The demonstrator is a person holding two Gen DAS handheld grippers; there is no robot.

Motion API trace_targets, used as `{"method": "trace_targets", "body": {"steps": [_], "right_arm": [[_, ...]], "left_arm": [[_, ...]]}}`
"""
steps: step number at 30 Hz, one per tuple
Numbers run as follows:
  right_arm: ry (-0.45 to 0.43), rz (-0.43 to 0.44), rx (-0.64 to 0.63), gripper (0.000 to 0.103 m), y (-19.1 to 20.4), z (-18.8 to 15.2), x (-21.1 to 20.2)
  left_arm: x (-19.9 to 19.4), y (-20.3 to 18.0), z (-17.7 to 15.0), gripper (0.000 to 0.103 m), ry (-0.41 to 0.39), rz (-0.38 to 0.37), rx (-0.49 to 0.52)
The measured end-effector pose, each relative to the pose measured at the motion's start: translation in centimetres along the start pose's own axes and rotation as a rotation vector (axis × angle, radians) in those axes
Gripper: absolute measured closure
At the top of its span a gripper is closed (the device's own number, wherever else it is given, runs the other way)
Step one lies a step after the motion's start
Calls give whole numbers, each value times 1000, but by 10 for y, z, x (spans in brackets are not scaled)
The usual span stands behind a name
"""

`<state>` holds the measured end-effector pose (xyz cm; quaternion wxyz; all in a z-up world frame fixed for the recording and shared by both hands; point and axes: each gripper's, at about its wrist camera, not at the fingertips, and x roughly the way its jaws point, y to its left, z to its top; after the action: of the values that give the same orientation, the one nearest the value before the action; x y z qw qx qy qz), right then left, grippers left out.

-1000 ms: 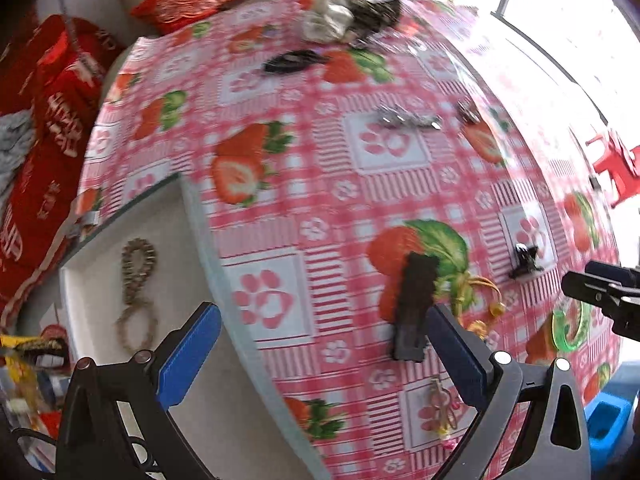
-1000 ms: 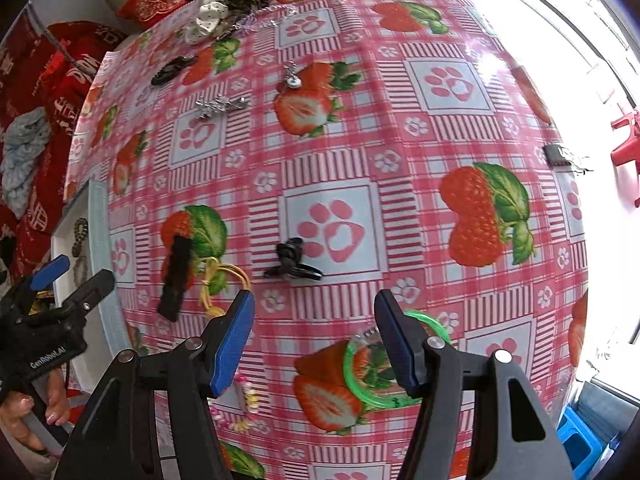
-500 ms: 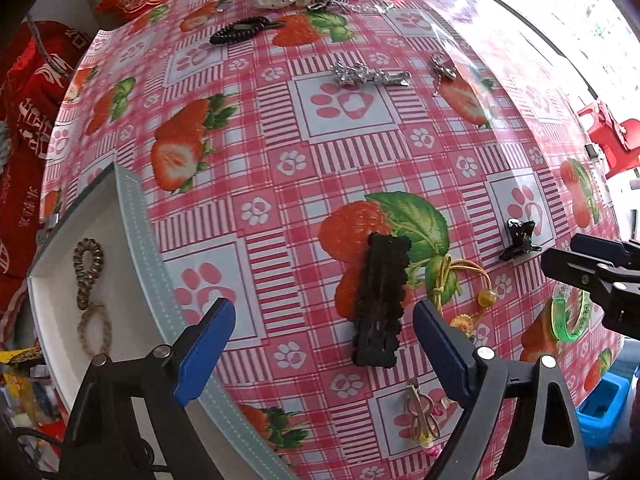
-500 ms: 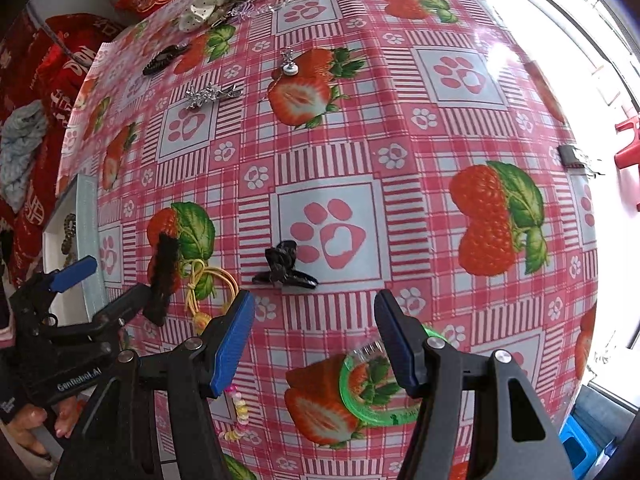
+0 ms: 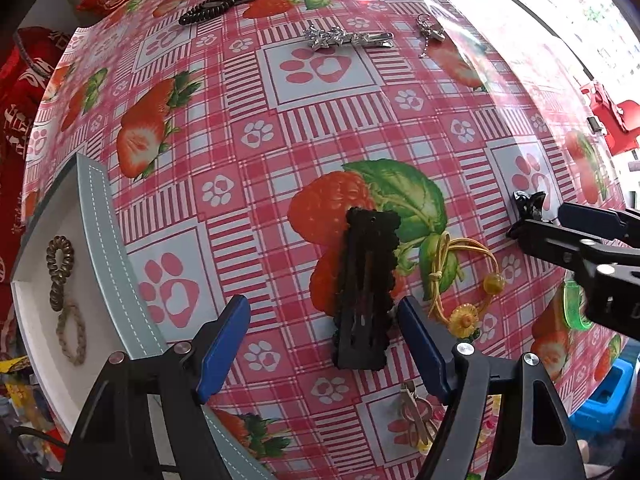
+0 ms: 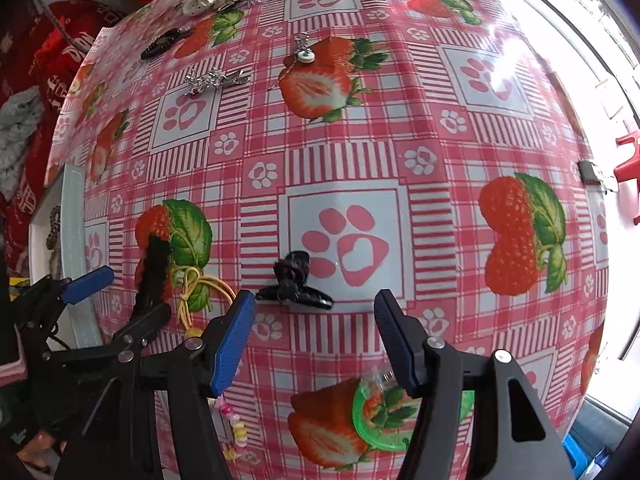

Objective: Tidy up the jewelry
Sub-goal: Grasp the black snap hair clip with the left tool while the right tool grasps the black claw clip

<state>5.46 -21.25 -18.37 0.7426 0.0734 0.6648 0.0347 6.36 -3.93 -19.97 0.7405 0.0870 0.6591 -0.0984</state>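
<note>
Left gripper: the left gripper (image 5: 324,316) points down at the table, its jaws released but just now closing in; the blue pads flank the lower end of the black scalloped hair clip (image 5: 366,292), the right pad just beside its edge, the left pad well apart from it. No pad presses on it.
Black scalloped hair clip: lies flat on the strawberry tablecloth (image 5: 328,128), long axis from 12 to 6 o'clock in the left wrist view, over a printed strawberry.
Right gripper: the right gripper (image 6: 316,320) hangs with jaws released and empty above the cloth; the small black claw clip (image 6: 294,278) lies just beyond its fingertips, toward 11 o'clock of the gap.
Yellow elastic hair tie: the yellow elastic hair tie (image 5: 460,276), with a bead and a flower charm, lies at 3 o'clock of the scalloped clip, just beside it.
Green bangle: the green bangle (image 6: 376,420) lies under the right gripper's right finger, partly hidden.
Tray: the white tray (image 5: 100,216) sits at 9 o'clock of the left wrist view, holding two spiral hair ties (image 5: 60,268).
Far side: a silver star hair clip (image 5: 346,38) and a dark beaded bracelet (image 5: 210,4) lie toward 12 o'clock.
</note>
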Motion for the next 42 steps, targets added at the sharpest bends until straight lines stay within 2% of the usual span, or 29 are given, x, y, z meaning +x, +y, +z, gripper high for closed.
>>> {"method": "trace_targets", "body": {"steps": [3, 7, 10, 14, 17, 21, 27, 32, 34, 36, 42], "right_arm": [[-2, -14, -22, 38, 6, 3, 5], [-13, -54, -49, 43, 13, 2, 8], [-20, -79, -62, 58, 15, 3, 8], [-30, -79, -73, 59, 16, 3, 8], [-42, -66, -65, 59, 13, 0, 5], [-52, -15, -40, 75, 7, 1, -5], [-51, 14, -29, 82, 5, 7, -12], [-44, 23, -35, 82, 3, 8, -9], [-33, 26, -45, 77, 5, 6, -8], [-39, 14, -70, 51, 9, 6, -9], [-60, -43, -152, 49, 24, 15, -3]], "left_arm": [[0, -4, -2, 28, -6, -13, 4], [-1, -19, 2, 45, -19, -22, 32], [-3, -29, 3, 67, -34, -33, 49], [-6, -31, 4, 67, -39, -58, 25], [-11, -16, 1, 67, -47, -82, -14], [-21, -7, 2, 67, -66, -104, -54], [-41, 0, 7, 67, -105, -116, -75], [-54, 10, 7, 67, -129, -124, -85], [-57, 11, 8, 67, -130, -120, -92], [-58, 12, 0, 67, -131, -118, -97], [-57, 18, -12, 67, -130, -110, -109]]}}
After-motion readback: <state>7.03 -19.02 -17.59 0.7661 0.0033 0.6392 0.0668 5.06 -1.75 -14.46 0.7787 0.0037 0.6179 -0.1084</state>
